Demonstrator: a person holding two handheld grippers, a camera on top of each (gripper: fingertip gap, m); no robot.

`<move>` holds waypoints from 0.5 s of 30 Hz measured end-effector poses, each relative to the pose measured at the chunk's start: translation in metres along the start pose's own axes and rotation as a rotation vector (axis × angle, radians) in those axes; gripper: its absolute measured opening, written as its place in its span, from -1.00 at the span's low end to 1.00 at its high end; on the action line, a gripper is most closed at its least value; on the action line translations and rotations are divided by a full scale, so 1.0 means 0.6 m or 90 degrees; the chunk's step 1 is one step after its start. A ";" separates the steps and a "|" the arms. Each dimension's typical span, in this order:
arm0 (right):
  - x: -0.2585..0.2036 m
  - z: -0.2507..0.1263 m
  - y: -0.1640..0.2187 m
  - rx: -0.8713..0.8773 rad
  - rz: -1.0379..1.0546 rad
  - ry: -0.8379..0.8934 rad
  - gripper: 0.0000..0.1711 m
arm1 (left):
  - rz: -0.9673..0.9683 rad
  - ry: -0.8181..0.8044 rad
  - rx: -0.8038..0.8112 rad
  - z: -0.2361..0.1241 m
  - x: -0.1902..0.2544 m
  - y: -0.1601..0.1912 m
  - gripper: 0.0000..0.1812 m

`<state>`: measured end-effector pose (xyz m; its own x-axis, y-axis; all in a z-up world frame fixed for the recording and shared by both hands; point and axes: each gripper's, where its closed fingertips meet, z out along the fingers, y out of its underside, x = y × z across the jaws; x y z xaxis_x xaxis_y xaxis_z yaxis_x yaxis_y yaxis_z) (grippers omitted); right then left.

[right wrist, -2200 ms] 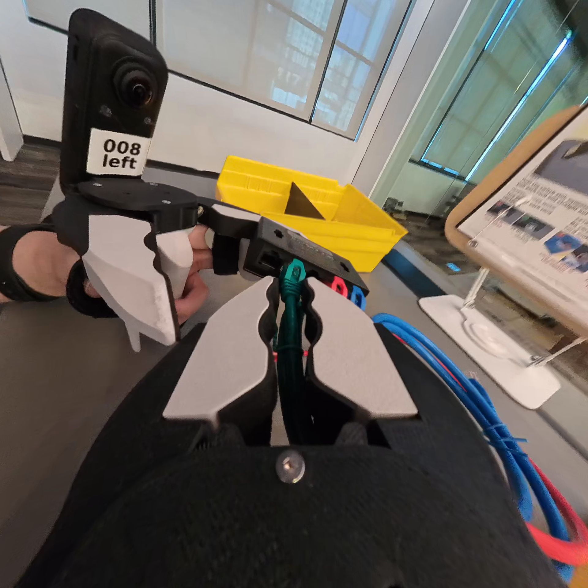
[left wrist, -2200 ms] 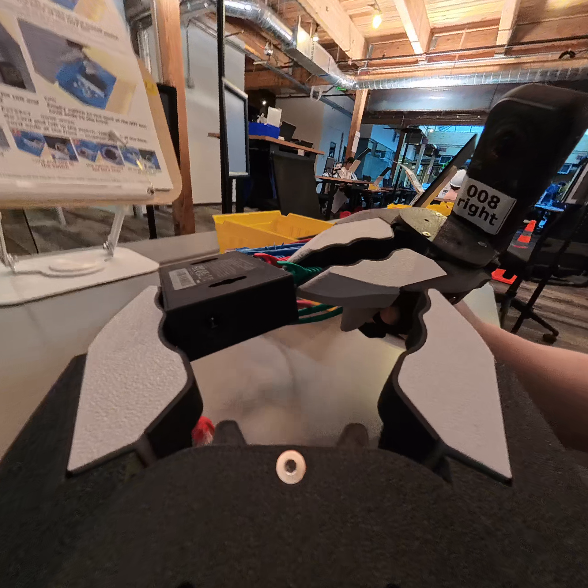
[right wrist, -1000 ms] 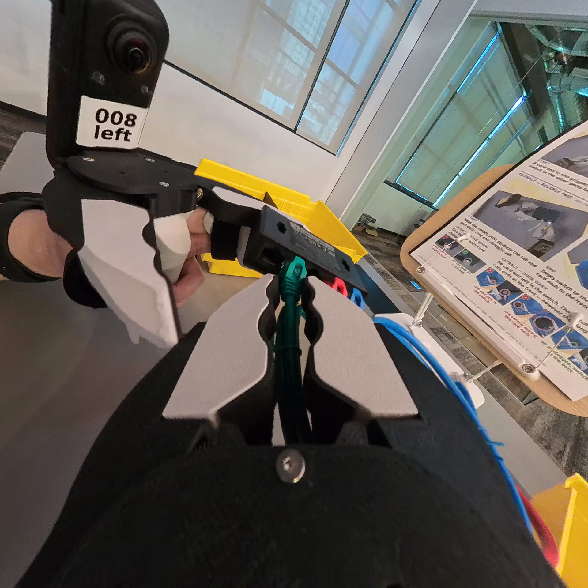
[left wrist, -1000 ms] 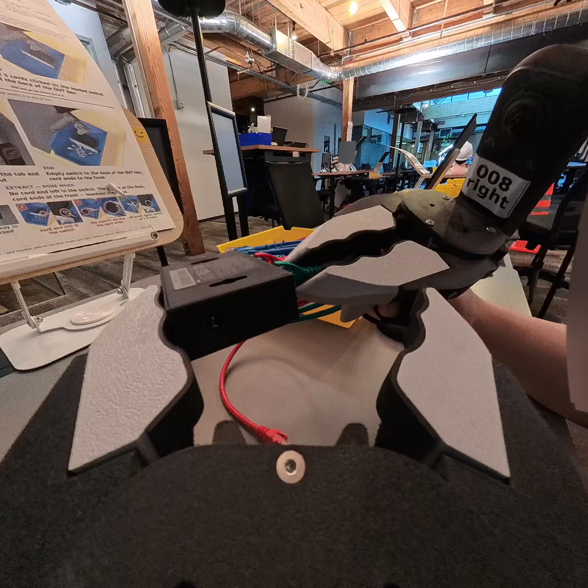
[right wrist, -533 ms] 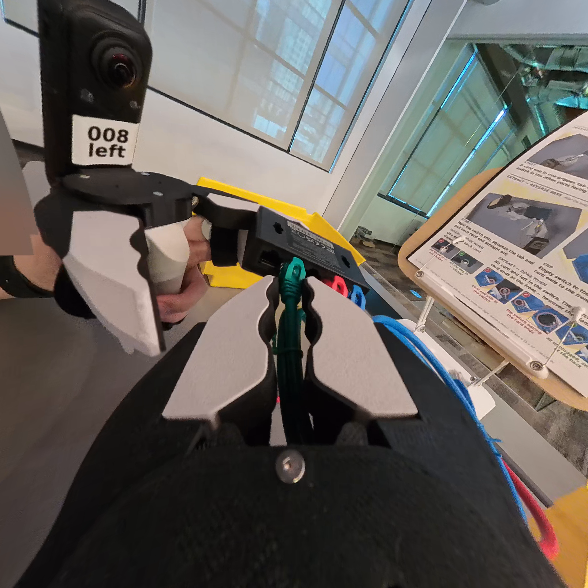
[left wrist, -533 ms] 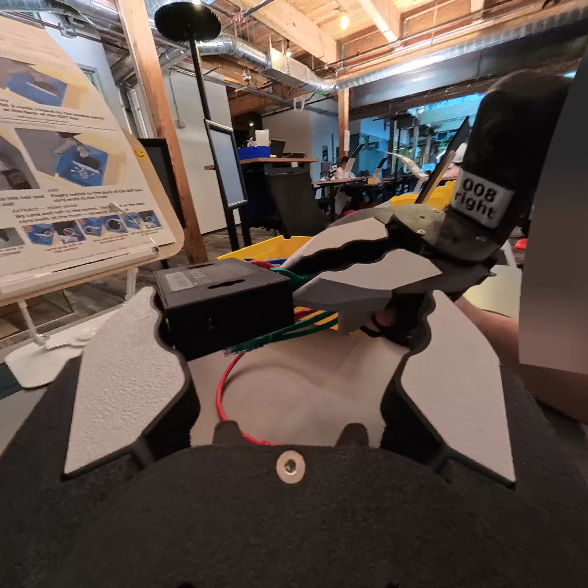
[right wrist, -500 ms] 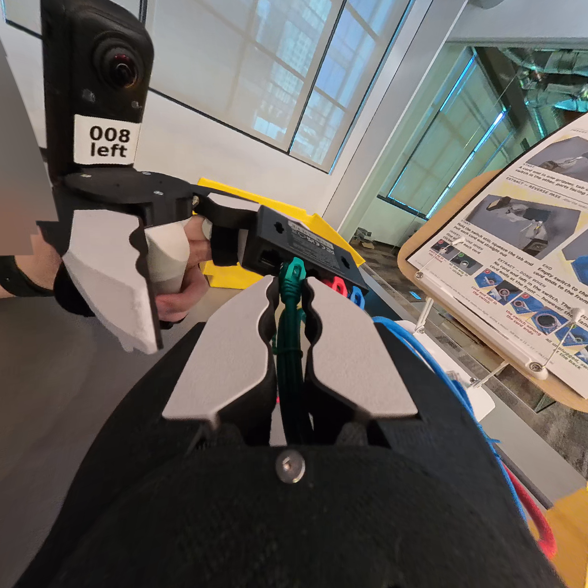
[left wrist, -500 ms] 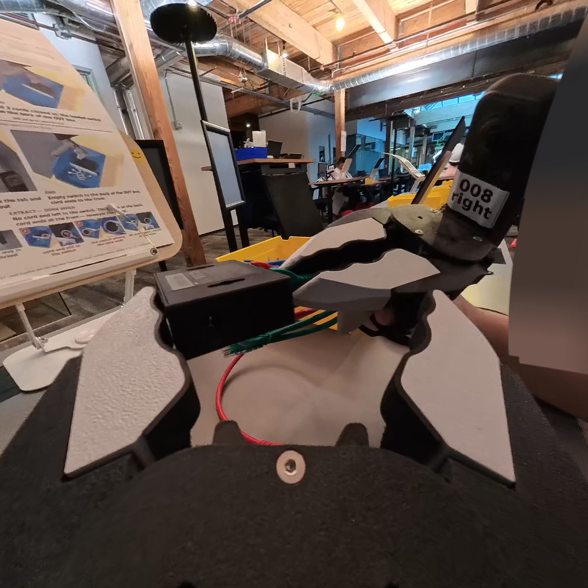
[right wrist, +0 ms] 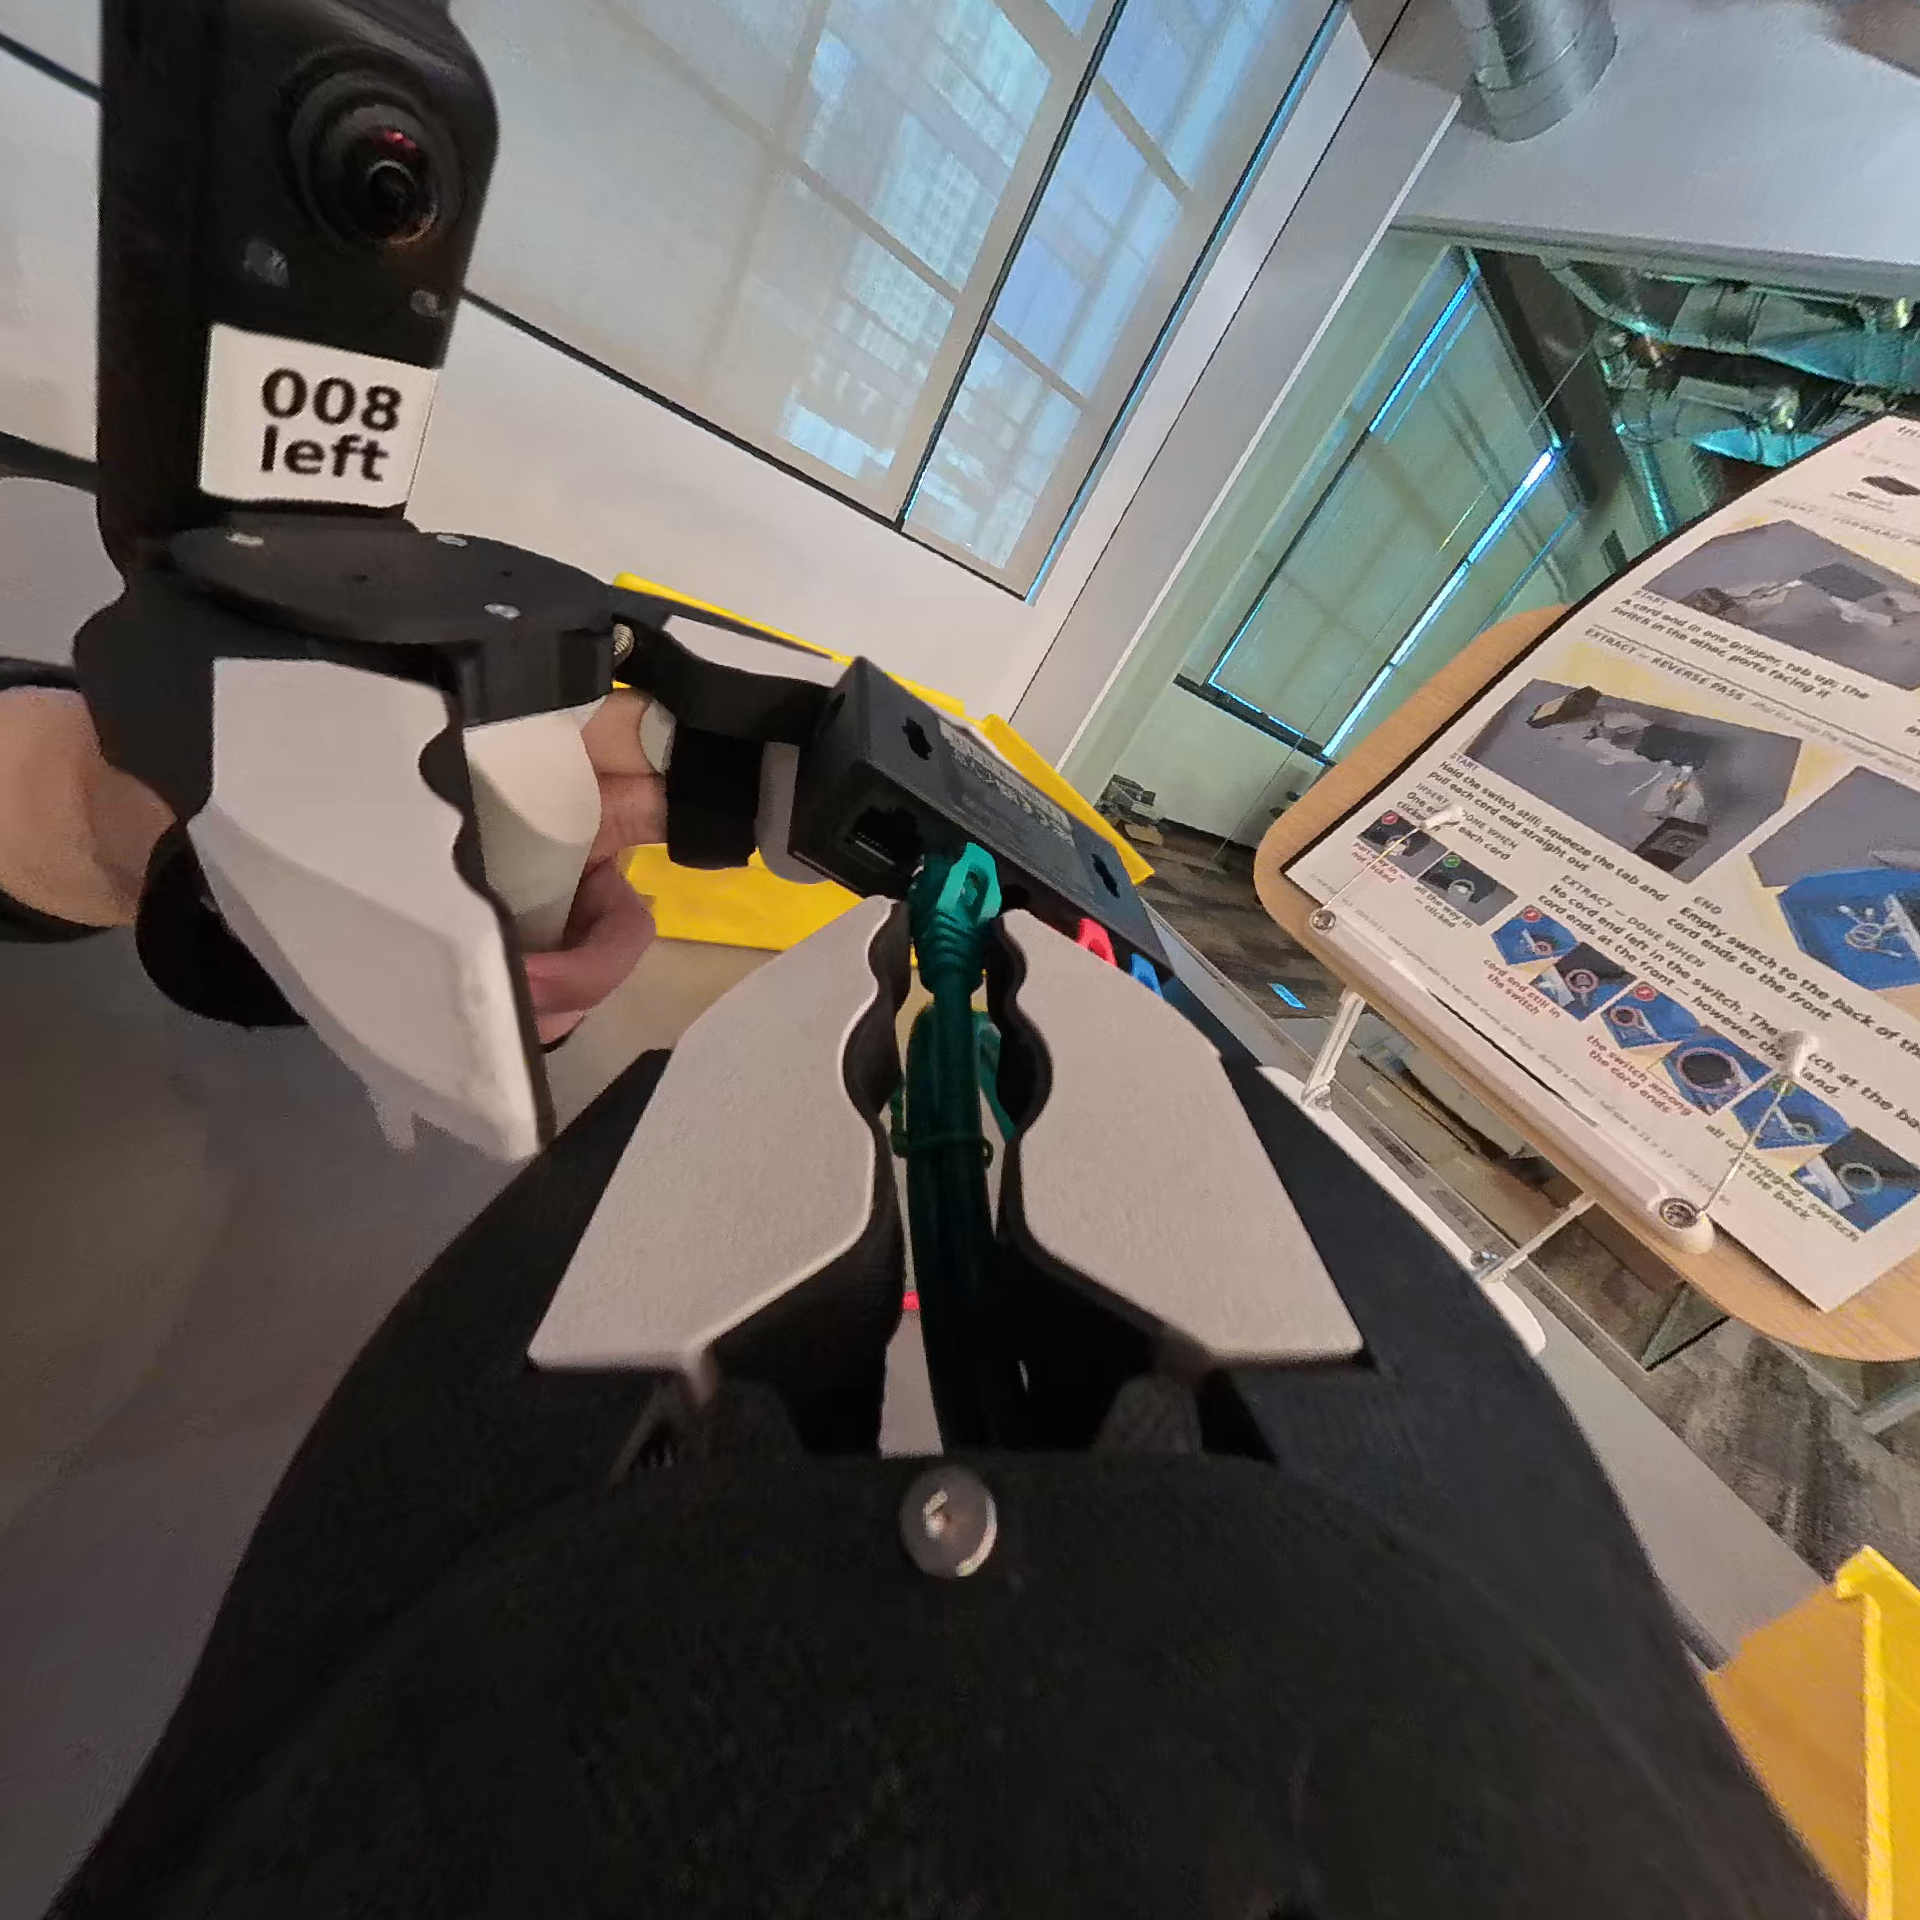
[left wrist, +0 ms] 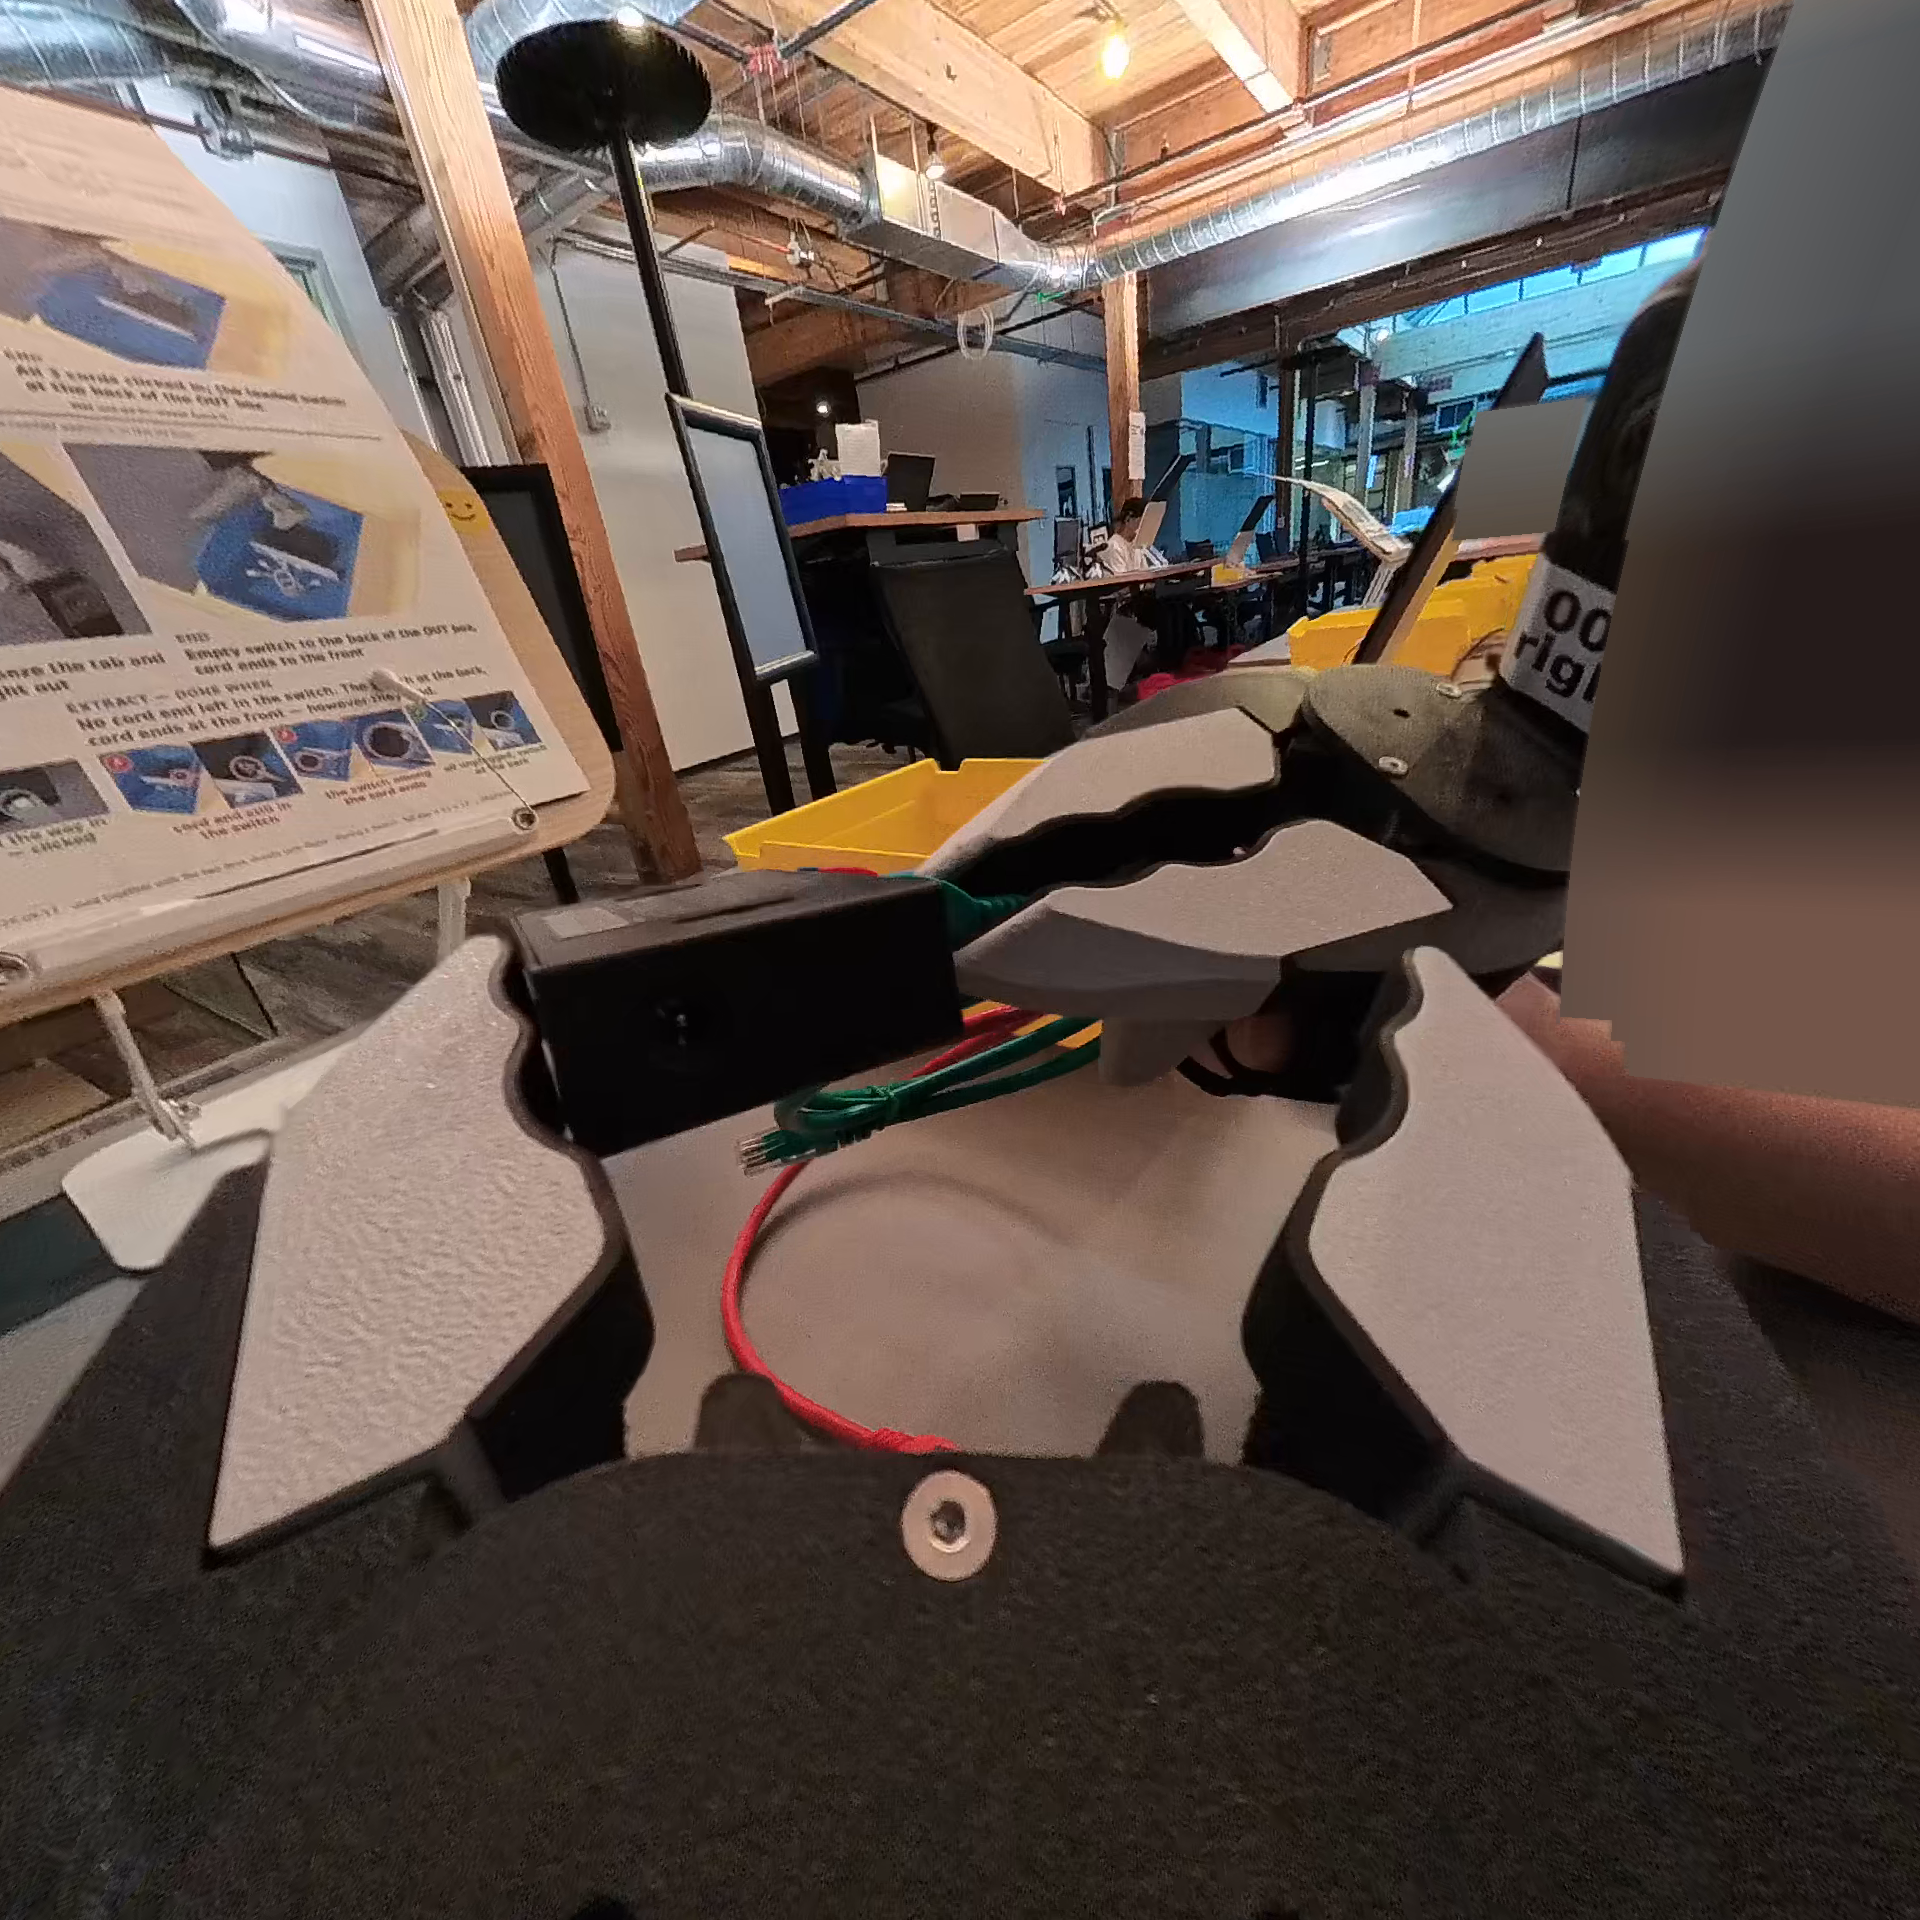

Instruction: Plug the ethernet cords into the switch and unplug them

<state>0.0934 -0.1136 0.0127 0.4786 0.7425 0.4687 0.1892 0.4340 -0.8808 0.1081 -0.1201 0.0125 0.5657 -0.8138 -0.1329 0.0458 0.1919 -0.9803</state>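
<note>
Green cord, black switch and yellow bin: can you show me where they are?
green cord (right wrist: 951, 904): right wrist view, its plug.
black switch (left wrist: 727, 987): left wrist view, its side.
yellow bin (left wrist: 873, 826): left wrist view, near wall.

Place: I read this as an open-plan workshop office.
Overhead, 12 o'clock: timber beams (left wrist: 935, 94) and bare metal ducting (left wrist: 1299, 218).
Far end, 1 o'clock: rows of desks (left wrist: 1164, 597).
Bench: yellow parts bins (left wrist: 883, 821) and an instruction board (right wrist: 1621, 987) at 10 o'clock.

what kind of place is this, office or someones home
Likely a shared workshop or lab office, not a home: exposed wooden beams and metal ducts overhead, rows of desks behind, and an instruction board standing on the table.
</note>
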 end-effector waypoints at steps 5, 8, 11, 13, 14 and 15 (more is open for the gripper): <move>-0.001 0.000 0.004 -0.012 -0.034 0.009 -0.83 | -0.008 0.004 -0.009 0.001 0.000 0.006 0.60; -0.001 -0.001 0.002 -0.014 -0.041 0.013 -0.83 | -0.003 0.006 0.003 0.000 0.001 0.003 0.60; -0.002 -0.003 0.000 -0.017 -0.042 0.009 -0.83 | -0.011 0.010 0.000 0.000 0.004 0.004 0.60; -0.002 -0.003 0.004 -0.028 -0.032 0.005 -0.83 | -0.034 0.013 -0.020 0.001 0.004 0.011 0.60; -0.002 -0.004 0.005 -0.029 -0.025 0.003 -0.83 | -0.040 0.013 -0.025 0.002 0.005 0.013 0.60; -0.002 -0.005 0.005 -0.028 -0.015 -0.001 -0.83 | -0.037 0.014 -0.029 0.001 0.006 0.013 0.60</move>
<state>0.0957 -0.1147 0.0091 0.4718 0.7330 0.4900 0.2384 0.4290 -0.8713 0.1113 -0.1213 0.0043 0.5449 -0.8349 -0.0777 0.0402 0.1186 -0.9921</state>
